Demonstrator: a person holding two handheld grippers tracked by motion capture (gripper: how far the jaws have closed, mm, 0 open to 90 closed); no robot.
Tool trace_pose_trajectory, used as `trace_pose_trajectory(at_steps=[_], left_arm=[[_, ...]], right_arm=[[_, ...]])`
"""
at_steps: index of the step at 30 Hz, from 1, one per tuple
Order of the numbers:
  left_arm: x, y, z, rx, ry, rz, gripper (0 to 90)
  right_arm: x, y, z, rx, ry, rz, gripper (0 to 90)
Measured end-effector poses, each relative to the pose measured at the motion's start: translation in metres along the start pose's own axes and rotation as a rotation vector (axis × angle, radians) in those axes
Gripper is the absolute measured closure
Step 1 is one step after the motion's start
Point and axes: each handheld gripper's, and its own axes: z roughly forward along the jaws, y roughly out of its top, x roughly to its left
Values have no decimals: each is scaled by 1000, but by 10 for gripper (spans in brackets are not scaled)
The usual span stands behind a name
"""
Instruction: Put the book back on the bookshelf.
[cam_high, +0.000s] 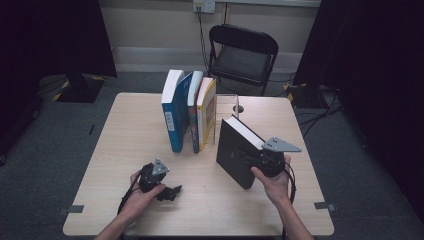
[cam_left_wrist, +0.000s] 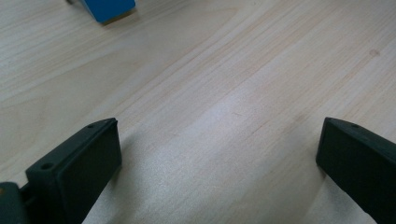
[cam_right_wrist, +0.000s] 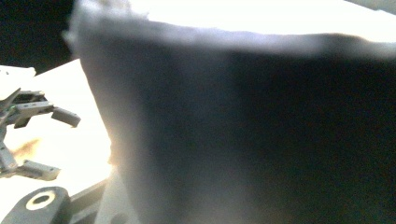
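A thick black book (cam_high: 236, 155) with a white page edge stands tilted over the right half of the wooden table (cam_high: 130, 125). My right gripper (cam_high: 256, 161) is shut on its near end. In the right gripper view the black book (cam_right_wrist: 261, 135) is a dark blur close to the camera. My left gripper (cam_high: 171, 192) lies low on the table near the front left, open. Only bare wood shows between the wide-apart jaws of the left gripper (cam_left_wrist: 219, 140). The left gripper (cam_right_wrist: 35, 140) is also seen at the left of the right gripper view.
Three books (cam_high: 189, 112) stand upright in a row at the table's middle back: a blue one, a thin dark one and a yellow-white one. A clear bookend (cam_high: 229, 107) stands to their right. A black folding chair (cam_high: 242, 52) is behind the table.
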Motion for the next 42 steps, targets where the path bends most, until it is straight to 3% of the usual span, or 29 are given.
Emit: trace_pose_trajectory(at_steps=[16, 22, 27, 31, 37, 42], left_arm=[[1, 0, 0, 0, 1, 2, 0], [1, 0, 0, -1, -1, 2, 0], [1, 0, 0, 0, 1, 2, 0], [1, 0, 0, 0, 1, 2, 0], [1, 0, 0, 1, 0, 3, 0], [1, 0, 0, 1, -1, 4, 0]], right_arm=[[-11, 9, 25, -8, -17, -4, 518], [-12, 3, 21, 1, -17, 9, 509], [-8, 9, 20, 43, -16, -2, 470], [-10, 18, 14, 26, -2, 10, 441], [-8, 37, 5, 79, 41, 31, 415], [-4, 58, 3, 161, 21, 3, 463]])
